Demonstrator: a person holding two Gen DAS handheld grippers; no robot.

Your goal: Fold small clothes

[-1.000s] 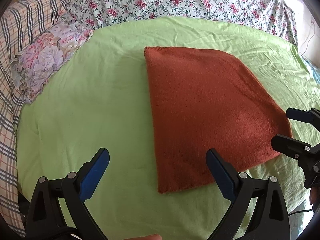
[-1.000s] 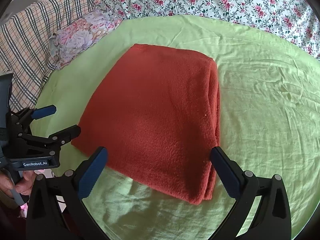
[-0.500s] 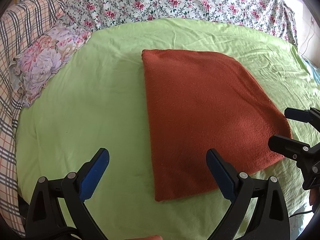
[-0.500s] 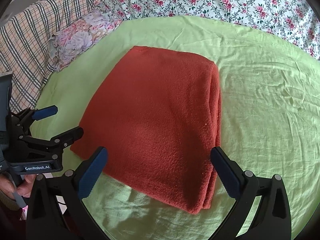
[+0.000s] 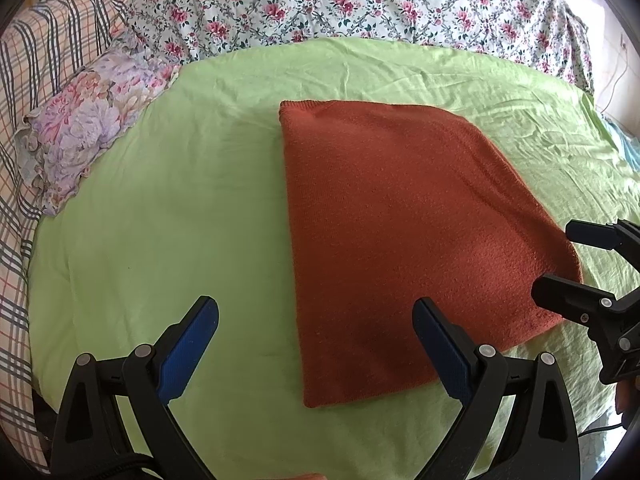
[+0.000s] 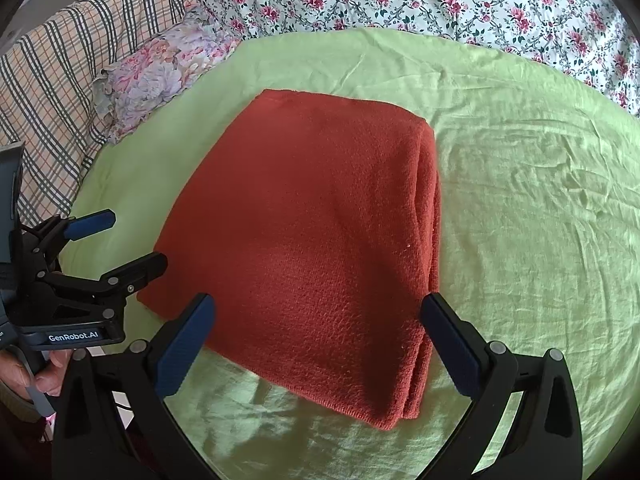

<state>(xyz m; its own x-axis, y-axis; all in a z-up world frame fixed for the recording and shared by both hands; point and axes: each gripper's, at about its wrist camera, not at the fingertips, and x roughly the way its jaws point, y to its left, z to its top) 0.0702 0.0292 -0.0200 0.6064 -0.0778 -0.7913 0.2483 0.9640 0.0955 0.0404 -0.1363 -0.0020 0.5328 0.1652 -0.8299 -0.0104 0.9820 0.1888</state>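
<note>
A rust-red knitted garment (image 5: 400,232) lies folded into a flat rectangle on the green sheet (image 5: 168,216); in the right wrist view (image 6: 320,240) its stacked layers show along the right edge. My left gripper (image 5: 316,332) is open and empty, above the garment's near left corner; it also shows at the left of the right wrist view (image 6: 124,240). My right gripper (image 6: 316,328) is open and empty over the garment's near edge; it shows at the right of the left wrist view (image 5: 560,260).
A floral pillow (image 5: 88,128) and a plaid blanket (image 5: 36,52) lie at the left. A flowered quilt (image 5: 360,0) runs along the far side. The sheet to the right of the garment is wrinkled (image 6: 540,208).
Both grippers have drawn back a little toward me, so the garment sits slightly farther from the fingers. The garment has not changed shape.
</note>
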